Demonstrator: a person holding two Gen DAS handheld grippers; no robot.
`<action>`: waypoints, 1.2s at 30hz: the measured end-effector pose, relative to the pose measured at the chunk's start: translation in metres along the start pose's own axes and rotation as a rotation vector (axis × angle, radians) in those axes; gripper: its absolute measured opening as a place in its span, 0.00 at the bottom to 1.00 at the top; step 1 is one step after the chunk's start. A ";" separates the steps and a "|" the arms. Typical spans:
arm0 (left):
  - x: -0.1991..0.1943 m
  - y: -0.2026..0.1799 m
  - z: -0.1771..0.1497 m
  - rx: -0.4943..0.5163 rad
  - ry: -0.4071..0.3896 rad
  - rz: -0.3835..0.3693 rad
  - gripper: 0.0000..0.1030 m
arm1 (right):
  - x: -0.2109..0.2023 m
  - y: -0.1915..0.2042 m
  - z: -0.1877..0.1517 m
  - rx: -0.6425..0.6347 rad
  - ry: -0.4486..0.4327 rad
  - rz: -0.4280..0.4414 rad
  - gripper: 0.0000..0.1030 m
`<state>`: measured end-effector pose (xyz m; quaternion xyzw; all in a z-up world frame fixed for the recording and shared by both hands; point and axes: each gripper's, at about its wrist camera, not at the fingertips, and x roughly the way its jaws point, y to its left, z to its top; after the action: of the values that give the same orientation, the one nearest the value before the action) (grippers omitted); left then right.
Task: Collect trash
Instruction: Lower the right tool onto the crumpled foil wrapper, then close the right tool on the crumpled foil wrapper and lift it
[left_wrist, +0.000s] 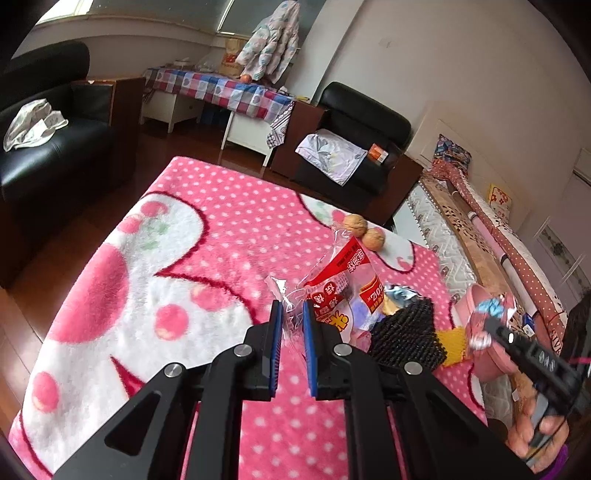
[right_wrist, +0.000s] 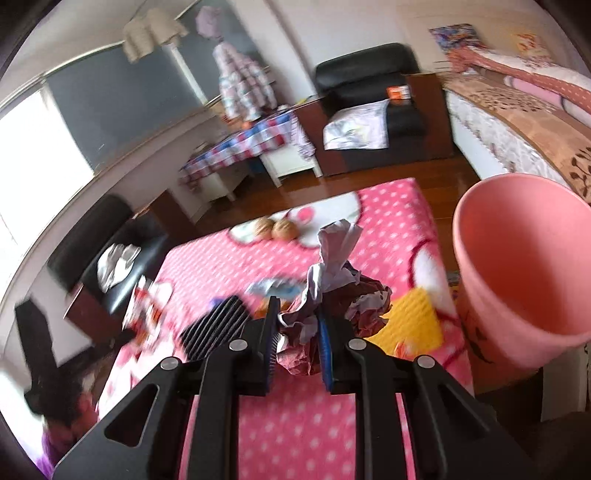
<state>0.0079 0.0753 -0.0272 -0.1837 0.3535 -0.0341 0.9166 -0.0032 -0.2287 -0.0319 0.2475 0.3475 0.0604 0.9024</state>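
My left gripper (left_wrist: 292, 314) is shut on the clear edge of a red and white plastic snack bag (left_wrist: 341, 291), which lies on the pink polka-dot blanket (left_wrist: 207, 236). My right gripper (right_wrist: 298, 325) is shut on a crumpled wad of maroon and white paper (right_wrist: 332, 280) and holds it above the blanket (right_wrist: 295, 421), left of the pink bin (right_wrist: 524, 280). The right gripper and the wad also show in the left wrist view (left_wrist: 487, 325), in front of the pink bin (left_wrist: 476, 295). A silver-blue foil wrapper (left_wrist: 400, 295) lies beside the bag.
Two walnuts (left_wrist: 364, 230) sit at the blanket's far side. A black ridged pad (left_wrist: 406, 336) and a yellow pad (left_wrist: 452, 345) lie by the bag. Black armchairs (left_wrist: 354, 147), a checked-cloth table (left_wrist: 221, 88) and a bed (left_wrist: 480, 236) surround the blanket.
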 end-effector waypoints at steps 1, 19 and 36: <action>-0.002 -0.002 0.000 0.002 -0.002 -0.002 0.10 | -0.003 0.004 -0.005 -0.023 0.017 0.014 0.19; -0.045 -0.023 -0.002 0.034 -0.066 0.008 0.10 | -0.017 0.009 -0.073 -0.169 0.198 0.019 0.19; -0.062 -0.041 -0.008 0.057 -0.070 -0.005 0.10 | -0.042 -0.010 -0.089 -0.149 0.232 0.001 0.19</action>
<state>-0.0413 0.0467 0.0211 -0.1597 0.3198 -0.0401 0.9331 -0.0942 -0.2136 -0.0685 0.1711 0.4440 0.1148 0.8720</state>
